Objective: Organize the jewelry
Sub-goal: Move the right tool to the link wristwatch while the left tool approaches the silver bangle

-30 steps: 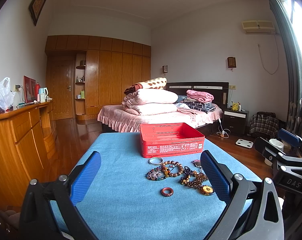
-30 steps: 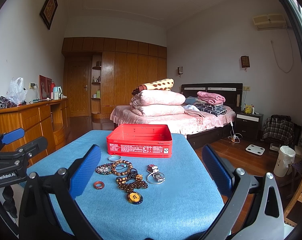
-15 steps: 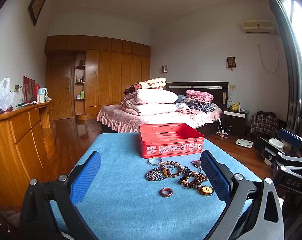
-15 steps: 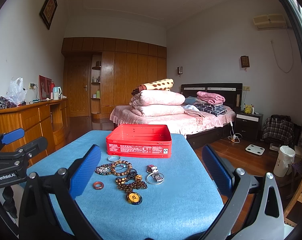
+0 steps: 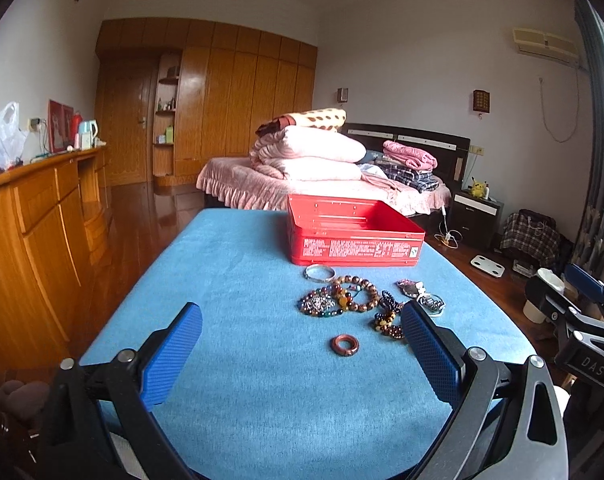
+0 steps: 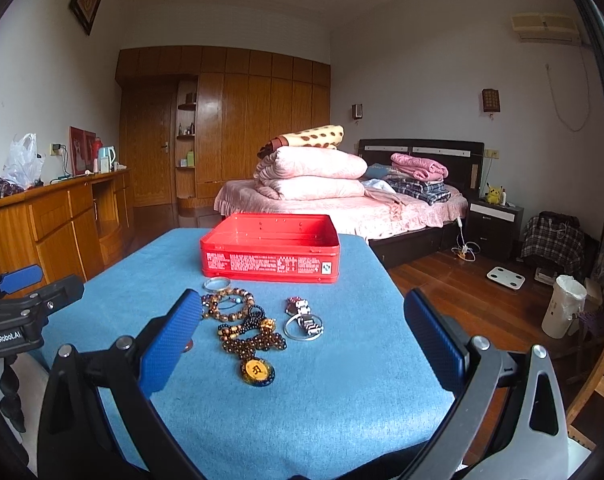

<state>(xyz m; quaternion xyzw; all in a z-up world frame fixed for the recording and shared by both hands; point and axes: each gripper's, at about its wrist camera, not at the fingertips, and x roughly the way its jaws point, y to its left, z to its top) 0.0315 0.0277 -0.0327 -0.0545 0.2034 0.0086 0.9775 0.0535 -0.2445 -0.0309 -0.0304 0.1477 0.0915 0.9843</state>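
Note:
An open red tin box stands at the far end of the blue table; it also shows in the right wrist view. In front of it lie a silver bangle, beaded bracelets, a reddish ring, a bead necklace with a round yellow pendant and a metal watch. My left gripper is open and empty, low over the table just short of the ring. My right gripper is open and empty, near the necklace and watch.
A wooden sideboard runs along the left. A bed with folded quilts stands beyond the table. A white bin and a scale sit on the floor at the right.
Both grippers have moved forward and dipped toward the jewelry; the items and the red box appear nearer and higher in both views. Both grippers stay open.

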